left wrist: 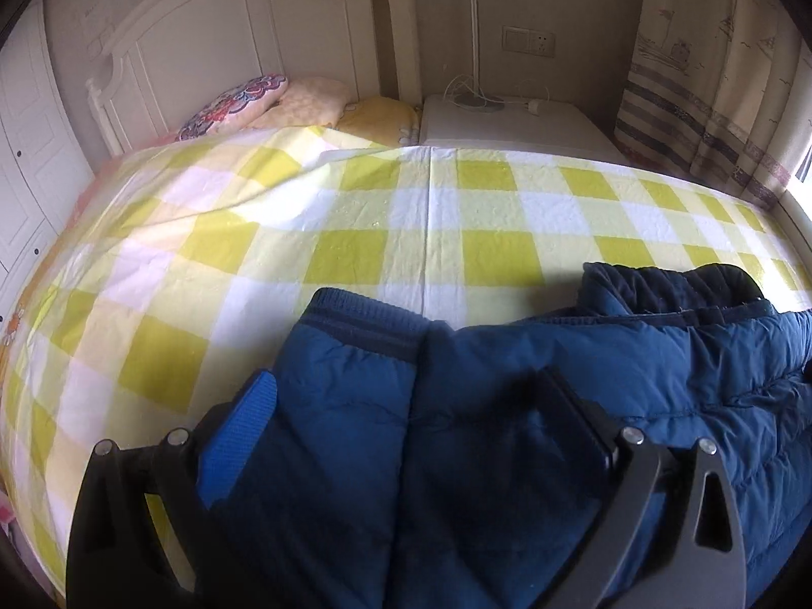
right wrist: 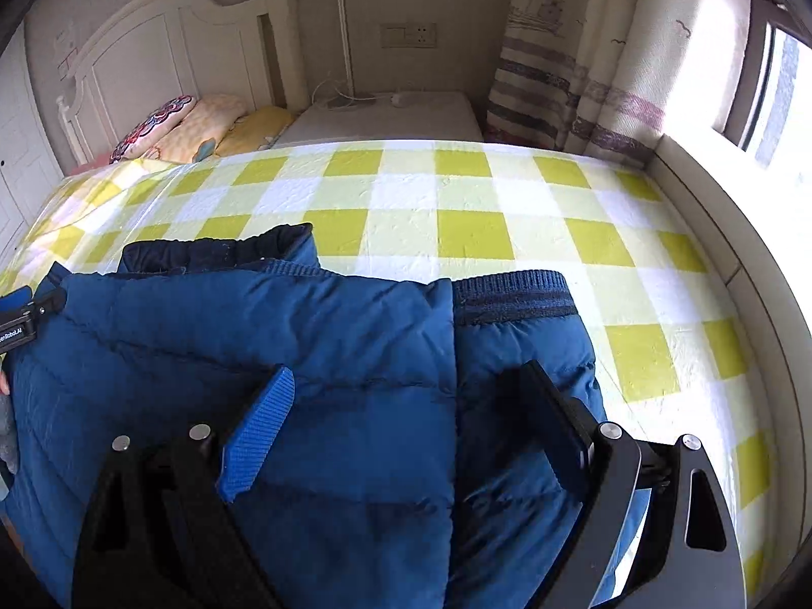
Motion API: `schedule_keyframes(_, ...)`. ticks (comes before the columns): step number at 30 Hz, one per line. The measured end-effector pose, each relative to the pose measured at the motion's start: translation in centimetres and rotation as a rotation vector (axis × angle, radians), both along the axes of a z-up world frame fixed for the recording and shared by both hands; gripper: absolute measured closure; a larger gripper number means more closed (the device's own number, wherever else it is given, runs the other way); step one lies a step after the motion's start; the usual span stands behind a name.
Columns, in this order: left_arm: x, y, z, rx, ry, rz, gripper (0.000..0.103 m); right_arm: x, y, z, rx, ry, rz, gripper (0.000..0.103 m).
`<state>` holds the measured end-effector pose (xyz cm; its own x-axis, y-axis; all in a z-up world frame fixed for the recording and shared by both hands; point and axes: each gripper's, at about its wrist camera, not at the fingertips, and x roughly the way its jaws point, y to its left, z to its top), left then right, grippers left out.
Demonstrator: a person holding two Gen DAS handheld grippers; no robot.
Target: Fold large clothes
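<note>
A dark blue padded jacket (left wrist: 507,406) lies folded on the yellow-and-white checked bed sheet (left wrist: 355,213). One ribbed sleeve cuff (left wrist: 365,325) points toward the headboard, and the collar (left wrist: 670,289) lies to its right. My left gripper (left wrist: 406,378) hovers over the cuffed sleeve, open, its fingers spread wide and not pressing the cloth. The right wrist view shows the same jacket (right wrist: 254,325) with its other cuff (right wrist: 512,299). My right gripper (right wrist: 406,373) is open over the seam between body and sleeve. The left gripper's body (right wrist: 20,314) shows at that view's left edge.
Pillows (left wrist: 274,101) lie against the white headboard (left wrist: 203,35). Beside the bed stands a white nightstand (left wrist: 517,122) with cables and a lamp pole. A patterned curtain (right wrist: 583,76) and a window sill (right wrist: 720,193) border the bed's right side. White wardrobe doors (left wrist: 30,152) stand at the left.
</note>
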<state>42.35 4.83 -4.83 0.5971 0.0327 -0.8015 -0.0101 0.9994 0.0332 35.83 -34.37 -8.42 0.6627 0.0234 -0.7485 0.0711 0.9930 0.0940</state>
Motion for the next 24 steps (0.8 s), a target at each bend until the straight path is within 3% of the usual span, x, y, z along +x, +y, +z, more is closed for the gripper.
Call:
schedule_keyframes(2,0.5,2.5,-1.0,-0.146,0.044,0.044,0.002,-0.3,-2.1,-0.8,0.121,-0.011,-0.038,0.018)
schedule_keyframes(4,0.5,3.4,-1.4,-0.197,0.044,0.075,0.002,-0.3,-2.1,-1.0,0.136,-0.021,-0.040,0.018)
schedule_keyframes(7,0.1,2.9,-1.0,-0.160,0.014,0.082,0.003,-0.4,-1.1,-0.4,0.073,-0.026,-0.041,0.019)
schedule_keyframes(10,-2.0,1.6,1.3,-0.062,-0.098,0.099,0.004,-2.2,0.2,1.7,0.003,-0.114,-0.050,0.019)
schedule_keyframes(12,-3.8,-0.3,3.0,-0.039,-0.160,0.033,0.003,-3.3,1.9,3.2,-0.001,-0.141,0.003,0.018)
schedule_keyframes(15,-5.9,-4.7,4.5,0.012,-0.182,-0.083,0.003,-4.9,6.3,4.2,-0.046,-0.136,0.148,0.014)
schedule_keyframes(17,-7.0,-7.5,3.8,0.070,-0.190,-0.147,0.003,-5.5,9.3,3.3,-0.111,-0.106,0.237,0.014)
schedule_keyframes(19,-6.8,-9.5,0.9,0.154,-0.149,-0.176,0.002,-5.4,11.3,1.0,-0.199,-0.074,0.276,0.013)
schedule_keyframes(20,-6.3,-9.9,-0.5,0.169,-0.118,-0.176,0.002,-5.3,11.3,0.3,-0.186,-0.082,0.273,0.012)
schedule_keyframes(24,-5.2,-8.3,-1.1,0.093,-0.079,-0.139,0.002,-4.7,10.1,-0.2,-0.115,-0.063,0.254,0.012)
